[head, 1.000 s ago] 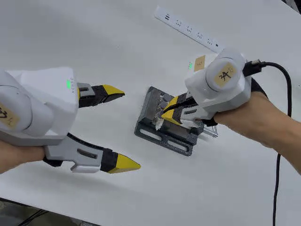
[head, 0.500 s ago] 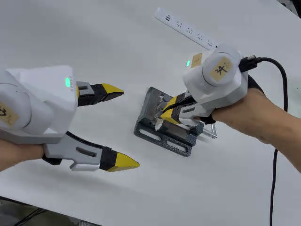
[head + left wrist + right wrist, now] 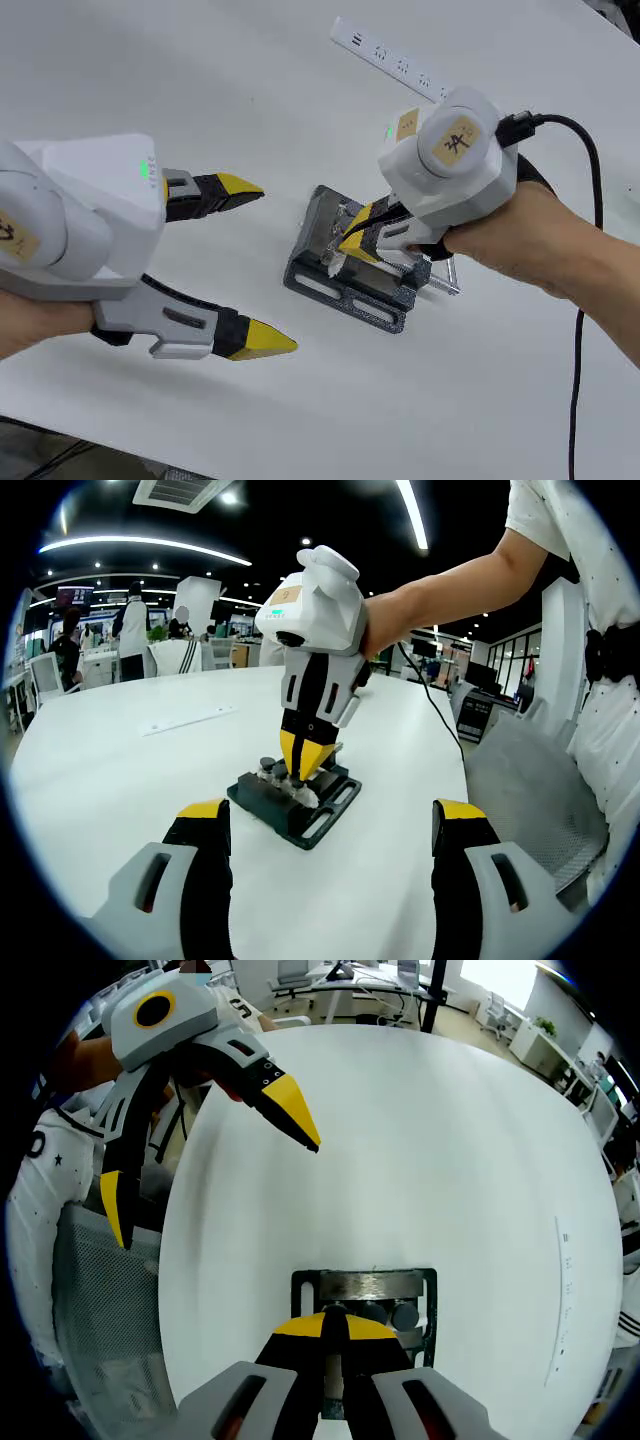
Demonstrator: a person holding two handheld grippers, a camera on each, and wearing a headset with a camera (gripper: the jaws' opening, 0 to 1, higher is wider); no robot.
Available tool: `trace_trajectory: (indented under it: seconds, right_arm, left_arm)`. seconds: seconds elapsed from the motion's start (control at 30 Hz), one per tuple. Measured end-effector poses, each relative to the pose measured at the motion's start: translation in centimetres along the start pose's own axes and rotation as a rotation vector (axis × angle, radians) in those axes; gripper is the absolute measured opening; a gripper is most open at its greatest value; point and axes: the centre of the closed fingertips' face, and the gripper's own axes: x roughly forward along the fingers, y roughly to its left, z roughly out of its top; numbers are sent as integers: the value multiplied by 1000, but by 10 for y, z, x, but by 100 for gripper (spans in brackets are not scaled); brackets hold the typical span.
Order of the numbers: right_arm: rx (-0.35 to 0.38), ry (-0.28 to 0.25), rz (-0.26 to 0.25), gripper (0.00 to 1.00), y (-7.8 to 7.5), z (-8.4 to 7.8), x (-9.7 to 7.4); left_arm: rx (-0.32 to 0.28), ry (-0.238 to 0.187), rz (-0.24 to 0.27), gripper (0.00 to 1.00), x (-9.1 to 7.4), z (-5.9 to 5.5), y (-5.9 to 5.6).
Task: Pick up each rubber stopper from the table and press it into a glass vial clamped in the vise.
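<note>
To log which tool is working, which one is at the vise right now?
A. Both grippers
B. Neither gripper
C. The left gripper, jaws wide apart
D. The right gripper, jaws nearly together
D: the right gripper has its yellow tips close together, down among the glass vials in the vise, while the left gripper hangs wide open over the table beside it.

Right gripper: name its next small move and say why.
Probably press gently straight down. The right gripper, jaws together, has its tips at the vials in the vise; what the jaws pinch is hidden. The left gripper hovers open, apart.
</note>
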Motion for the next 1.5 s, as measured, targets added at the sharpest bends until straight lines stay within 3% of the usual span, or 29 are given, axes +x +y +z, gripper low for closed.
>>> trace_trajectory:
  seconds: [1.23,1.43,1.5]
  right_arm:
    - [-22,75,28,0,0,1,2]
    - [59,25,27,1,-3,1,2]
    - [43,18,19,1,0,1,1]
  left_arm:
    - [7,-2,-7,82,1,3,-4]
    - [19,8,-5,82,0,3,-4]
    - [18,7,-4,82,-1,4,-5]
